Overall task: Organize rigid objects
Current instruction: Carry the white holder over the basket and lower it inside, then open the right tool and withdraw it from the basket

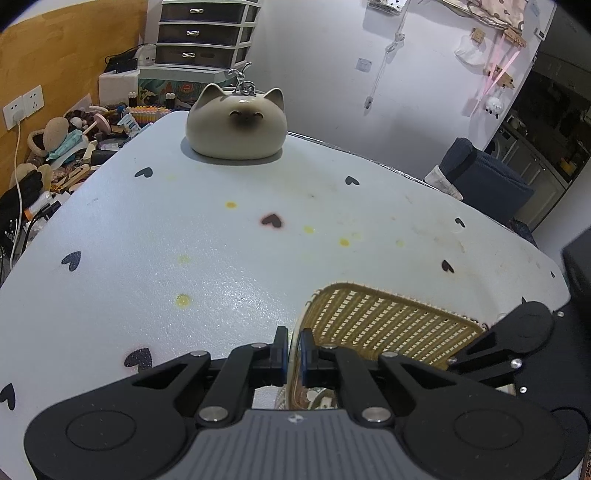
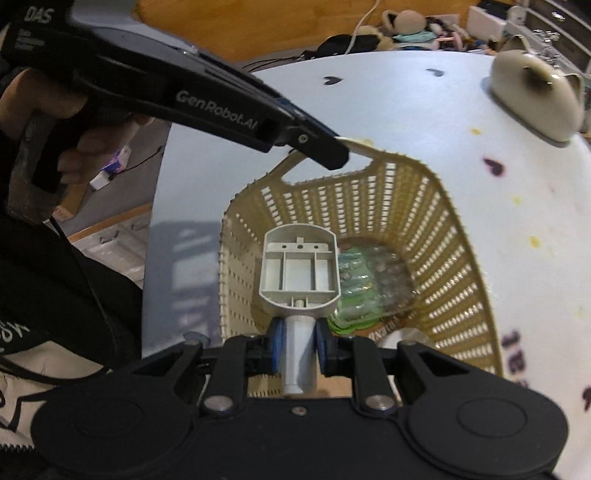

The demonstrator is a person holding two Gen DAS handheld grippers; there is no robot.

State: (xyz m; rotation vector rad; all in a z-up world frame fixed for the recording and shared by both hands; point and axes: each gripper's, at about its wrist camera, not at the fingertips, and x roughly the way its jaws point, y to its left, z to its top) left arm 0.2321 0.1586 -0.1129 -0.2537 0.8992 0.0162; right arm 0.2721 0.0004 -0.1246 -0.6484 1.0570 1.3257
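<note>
A tan woven plastic basket [image 2: 436, 229] stands on the pale table; it also shows in the left wrist view [image 1: 388, 325]. My left gripper [image 1: 294, 354] is shut on the basket's rim at its handle; in the right wrist view its tip [image 2: 328, 147] pinches that handle. My right gripper [image 2: 298, 345] is shut on the white cylindrical stem of a grey plastic part [image 2: 299, 273], held over the basket's opening. A green and clear packet [image 2: 365, 291] lies inside the basket. A ceramic cat figure [image 1: 236, 125] sits at the table's far side.
The table [image 1: 184, 240] has a light cloth with black hearts and yellow stains. Cluttered toys and cables [image 1: 62, 147] lie beyond its left edge, with a drawer unit [image 1: 207, 33] behind. A dark blue cushion [image 1: 480, 177] is off the right edge.
</note>
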